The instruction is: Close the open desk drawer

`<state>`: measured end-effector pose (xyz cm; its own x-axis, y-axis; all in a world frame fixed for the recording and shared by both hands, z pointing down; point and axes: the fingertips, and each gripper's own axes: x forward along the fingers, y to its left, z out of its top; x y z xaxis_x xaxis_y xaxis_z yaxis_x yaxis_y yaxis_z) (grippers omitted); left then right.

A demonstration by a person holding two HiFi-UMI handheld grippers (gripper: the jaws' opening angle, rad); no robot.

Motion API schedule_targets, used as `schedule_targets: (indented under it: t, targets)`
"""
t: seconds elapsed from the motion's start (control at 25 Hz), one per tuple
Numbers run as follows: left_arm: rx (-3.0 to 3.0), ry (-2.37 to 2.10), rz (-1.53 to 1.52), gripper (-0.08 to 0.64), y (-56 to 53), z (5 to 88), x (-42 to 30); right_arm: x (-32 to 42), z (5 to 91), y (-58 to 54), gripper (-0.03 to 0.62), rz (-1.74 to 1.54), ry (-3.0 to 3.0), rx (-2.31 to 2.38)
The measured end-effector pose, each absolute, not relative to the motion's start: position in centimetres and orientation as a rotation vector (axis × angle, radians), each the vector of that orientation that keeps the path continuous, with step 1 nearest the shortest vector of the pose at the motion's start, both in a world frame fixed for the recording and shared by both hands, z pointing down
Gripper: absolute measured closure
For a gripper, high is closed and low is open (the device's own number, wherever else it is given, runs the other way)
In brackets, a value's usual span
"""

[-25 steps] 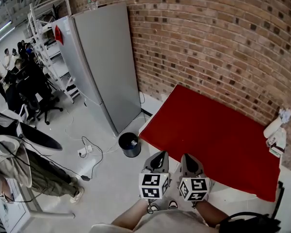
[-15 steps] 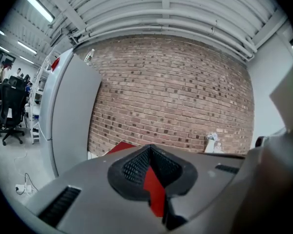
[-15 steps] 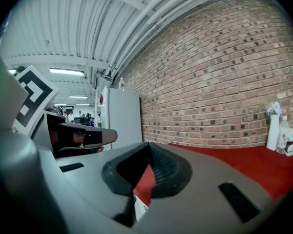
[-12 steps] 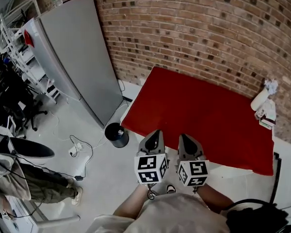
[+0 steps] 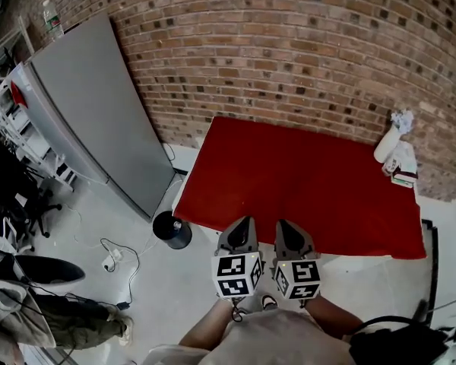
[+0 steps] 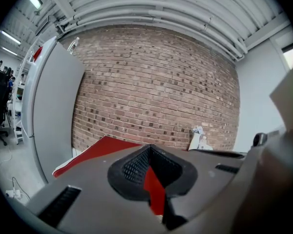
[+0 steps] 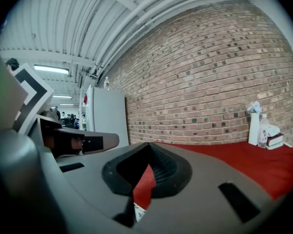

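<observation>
A desk with a red top (image 5: 304, 181) stands against the brick wall; its white front edge (image 5: 349, 268) faces me, and no open drawer shows in any view. Both grippers are held side by side, level, over the desk's near edge. The left gripper (image 5: 242, 223) is shut with nothing in it; in the left gripper view its tips (image 6: 149, 147) meet in front of the red top (image 6: 105, 147). The right gripper (image 5: 283, 226) is also shut and empty, its tips (image 7: 147, 145) pointing across the red top (image 7: 234, 155).
A tall grey cabinet (image 5: 91, 120) with a water bottle (image 5: 52, 17) on top stands left of the desk. A black bin (image 5: 172, 229) sits on the floor at the desk's left corner. A white bottle and small books (image 5: 395, 158) occupy the far right corner. Cables lie on the floor at left.
The head view has swung right, so the desk now lies straight ahead and the cabinet has slid left. Both grippers have moved sideways together and stay shut.
</observation>
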<state>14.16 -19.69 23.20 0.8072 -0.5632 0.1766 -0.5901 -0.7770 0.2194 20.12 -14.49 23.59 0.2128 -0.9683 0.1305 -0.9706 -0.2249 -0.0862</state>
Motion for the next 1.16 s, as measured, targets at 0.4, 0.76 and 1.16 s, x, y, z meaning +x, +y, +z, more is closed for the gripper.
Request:
schedule_targets:
  t: [0.4, 0.76, 1.16]
  targets:
    - [2.758, -0.825, 0.146, 0.551, -18.8, 23.2, 16.7, 21.9, 23.3, -14.0, 0.595, 0.221, -1.907, 2.466]
    - [2.753, -0.847, 0.142, 0.549, -19.5, 23.1, 16.7, 22.8, 23.2, -14.8, 0.595, 0.227, -1.899, 2.471]
    - [2.744, -0.869, 0.16, 0.549, -20.4, 23.4, 15.8, 22.1, 23.2, -15.7, 0.595, 0.239, -1.919, 2.451]
